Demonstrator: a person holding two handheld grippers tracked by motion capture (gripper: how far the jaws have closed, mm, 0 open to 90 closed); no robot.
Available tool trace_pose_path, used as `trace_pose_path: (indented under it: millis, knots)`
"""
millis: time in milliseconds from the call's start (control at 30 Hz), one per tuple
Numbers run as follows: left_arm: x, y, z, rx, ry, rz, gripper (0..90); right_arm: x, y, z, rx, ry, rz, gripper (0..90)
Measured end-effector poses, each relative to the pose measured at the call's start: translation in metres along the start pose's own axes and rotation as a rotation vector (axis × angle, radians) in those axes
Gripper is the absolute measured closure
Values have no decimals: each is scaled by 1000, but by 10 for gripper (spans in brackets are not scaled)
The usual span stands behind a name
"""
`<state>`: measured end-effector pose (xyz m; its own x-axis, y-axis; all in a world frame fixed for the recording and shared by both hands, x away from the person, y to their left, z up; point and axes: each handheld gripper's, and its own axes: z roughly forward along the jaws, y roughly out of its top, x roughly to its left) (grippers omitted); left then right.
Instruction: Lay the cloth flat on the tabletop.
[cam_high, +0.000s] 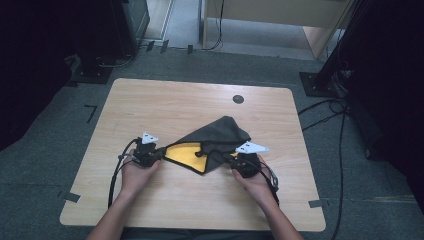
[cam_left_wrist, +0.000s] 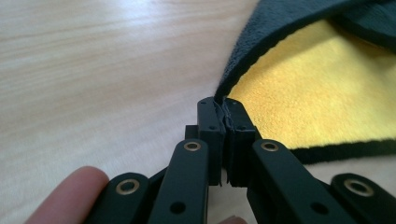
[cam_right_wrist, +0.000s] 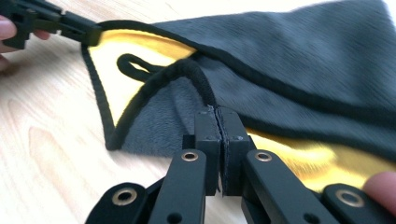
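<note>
A cloth, dark grey on one side and yellow on the other with black edging, lies rumpled near the middle of the wooden table. My left gripper is shut on the cloth's left corner, and in the left gripper view the black hem is pinched between the jaws beside the yellow face. My right gripper is shut on the cloth's right edge; in the right gripper view the jaws clamp the black hem. A small hanging loop lies on the yellow side.
A dark round hole sits near the table's far edge. Bare wood surrounds the cloth. Black stands and cables are on the grey floor to the right, and tape marks sit by the table's near corners.
</note>
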<state>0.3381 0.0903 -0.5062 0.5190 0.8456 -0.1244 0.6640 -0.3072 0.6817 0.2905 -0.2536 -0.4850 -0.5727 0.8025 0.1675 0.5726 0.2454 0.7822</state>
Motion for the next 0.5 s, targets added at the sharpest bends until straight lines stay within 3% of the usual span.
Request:
trace_pose_path:
  millis: [333, 400, 467, 500]
  knots:
    - [-24, -36, -35, 24, -83, 80, 884, -24, -36, -46, 14, -56, 34, 887]
    - [-28, -43, -38, 38, -115, 107, 885, -31, -46, -55, 13, -67, 63, 880]
    - [-36, -49, -42, 44, -187, 174, 882, -33, -49, -57, 18, -84, 68, 858]
    - [-39, -50, -43, 42, -187, 197, 871, -34, -51, -57, 23, -106, 62, 833]
